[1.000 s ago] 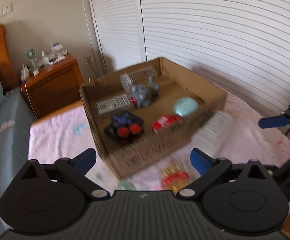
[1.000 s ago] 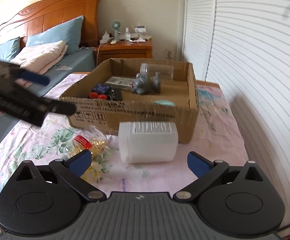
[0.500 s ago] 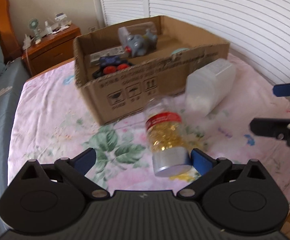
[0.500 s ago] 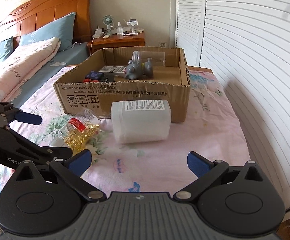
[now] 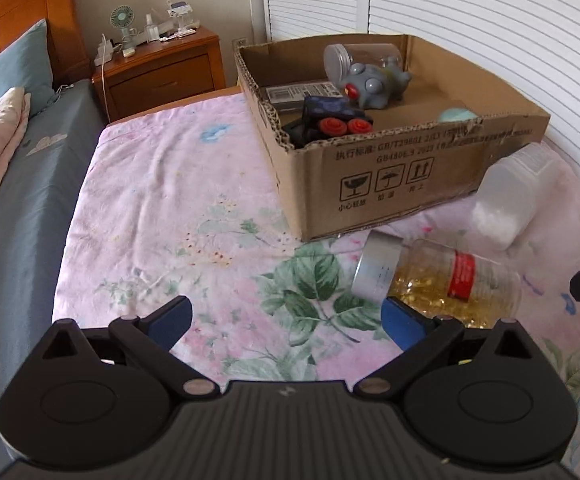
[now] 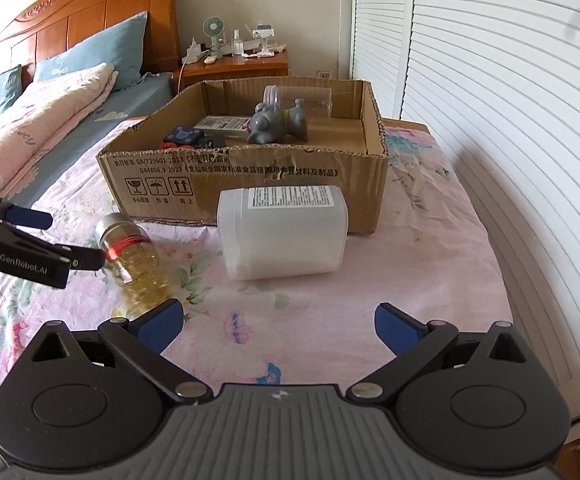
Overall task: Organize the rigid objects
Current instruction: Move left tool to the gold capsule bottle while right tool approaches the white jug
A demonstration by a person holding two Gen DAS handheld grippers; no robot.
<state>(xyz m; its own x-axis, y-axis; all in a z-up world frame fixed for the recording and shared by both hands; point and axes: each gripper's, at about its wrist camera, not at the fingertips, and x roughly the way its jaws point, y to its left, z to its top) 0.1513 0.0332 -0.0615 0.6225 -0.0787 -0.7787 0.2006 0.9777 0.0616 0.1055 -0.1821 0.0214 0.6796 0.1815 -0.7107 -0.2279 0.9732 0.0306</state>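
The cardboard box (image 5: 406,168), ahead and right of the left tongs (image 5: 286,318), already holds part of the job: a grey toy figure (image 5: 374,80) leaning on a clear empty jar (image 5: 354,58), a dark toy with red wheels (image 5: 330,120), a flat labelled packet (image 5: 302,92) and a pale teal object (image 5: 456,114). Two pieces are left outside on the floral bedspread (image 5: 162,208): a capsule jar (image 5: 434,280) with a silver lid, on its side just ahead of the right-hand blue pad, and a white plastic canister (image 5: 514,196) lying beyond it against the box's corner. The left tongs are released and carry nothing. The near box wall stands between the jar and the inside, so it would have to be lifted over.

From the right wrist, the right tongs (image 6: 280,322) are also spread wide and empty. The canister (image 6: 282,232) lies straight ahead, touching the box's (image 6: 246,184) front wall. The capsule jar (image 6: 136,256) lies ahead to the left, with the left tongs (image 6: 56,236) beside it, crowding any reach from this side. By my judgement, roughly two placements remain. A nightstand (image 6: 236,66) sits beyond the box.
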